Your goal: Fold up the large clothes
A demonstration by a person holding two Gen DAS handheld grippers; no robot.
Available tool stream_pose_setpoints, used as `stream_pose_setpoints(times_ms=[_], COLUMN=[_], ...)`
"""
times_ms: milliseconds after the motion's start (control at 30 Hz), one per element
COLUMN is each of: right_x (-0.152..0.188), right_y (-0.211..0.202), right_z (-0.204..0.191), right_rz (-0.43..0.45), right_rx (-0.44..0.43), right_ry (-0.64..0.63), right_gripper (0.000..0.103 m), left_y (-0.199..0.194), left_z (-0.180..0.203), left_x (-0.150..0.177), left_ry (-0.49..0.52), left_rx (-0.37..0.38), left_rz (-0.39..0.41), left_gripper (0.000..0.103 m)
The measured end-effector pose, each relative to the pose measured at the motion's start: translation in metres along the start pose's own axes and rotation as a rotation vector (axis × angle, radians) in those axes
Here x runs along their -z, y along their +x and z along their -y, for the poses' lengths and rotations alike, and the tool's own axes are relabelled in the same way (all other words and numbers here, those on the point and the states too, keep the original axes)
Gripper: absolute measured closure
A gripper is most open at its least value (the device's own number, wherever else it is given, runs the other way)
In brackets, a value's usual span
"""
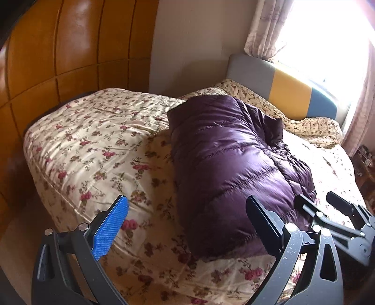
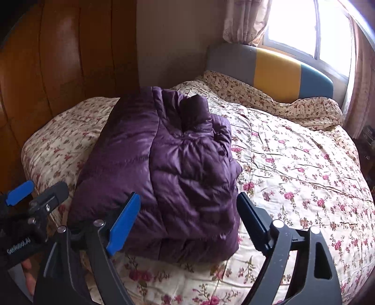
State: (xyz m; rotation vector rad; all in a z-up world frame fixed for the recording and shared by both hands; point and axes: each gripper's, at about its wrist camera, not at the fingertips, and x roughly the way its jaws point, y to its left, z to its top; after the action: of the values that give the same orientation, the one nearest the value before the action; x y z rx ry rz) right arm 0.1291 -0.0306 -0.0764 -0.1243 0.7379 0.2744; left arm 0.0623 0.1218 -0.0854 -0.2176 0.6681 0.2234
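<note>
A purple quilted down jacket (image 1: 229, 159) lies folded into a thick bundle on the floral bed quilt (image 1: 93, 145); it also shows in the right wrist view (image 2: 168, 169). My left gripper (image 1: 187, 223) is open and empty, held above the bed just before the jacket's near end. My right gripper (image 2: 189, 218) is open and empty, also just before the jacket's near edge. The right gripper (image 1: 328, 206) shows in the left wrist view at the right. The left gripper (image 2: 37, 194) shows in the right wrist view at the left.
A wooden wardrobe (image 1: 58, 47) stands left of the bed. A grey, yellow and blue headboard (image 2: 279, 75) sits under a bright window with curtains (image 2: 246, 21). A rumpled floral pillow (image 2: 269, 101) lies by the headboard. Bare quilt (image 2: 304, 176) spreads right of the jacket.
</note>
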Motion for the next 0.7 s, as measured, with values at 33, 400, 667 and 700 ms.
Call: stream_pose_setpoints(times_ms=[33, 400, 667, 700], right_x=[0.002, 0.008, 0.009, 0.009], right_y=[-0.002, -0.008, -0.007, -0.007], right_z=[-0.001, -0.001, -0.001, 0.0], right_rz=[0.003, 0.014, 0.008, 0.009], right_rx=[0.007, 0.036, 0.051, 0.049], right_ry=[-0.006, -0.018, -0.027, -0.022], right_gripper=[0.018, 0.013, 0.009, 0.009], left_y=[-0.001, -0.01, -0.01, -0.01], left_z=[0.001, 0.008, 0.008, 0.008], left_x=[0.001, 0.004, 0.006, 0.007], left_ry=[0.004, 0.003, 0.008, 0.007], left_rx=[-0.007, -0.047, -0.087, -0.092], left_rz=[0.003, 0.01, 0.008, 0.01], left_gripper=[0.004, 0.004, 0.004, 0.004])
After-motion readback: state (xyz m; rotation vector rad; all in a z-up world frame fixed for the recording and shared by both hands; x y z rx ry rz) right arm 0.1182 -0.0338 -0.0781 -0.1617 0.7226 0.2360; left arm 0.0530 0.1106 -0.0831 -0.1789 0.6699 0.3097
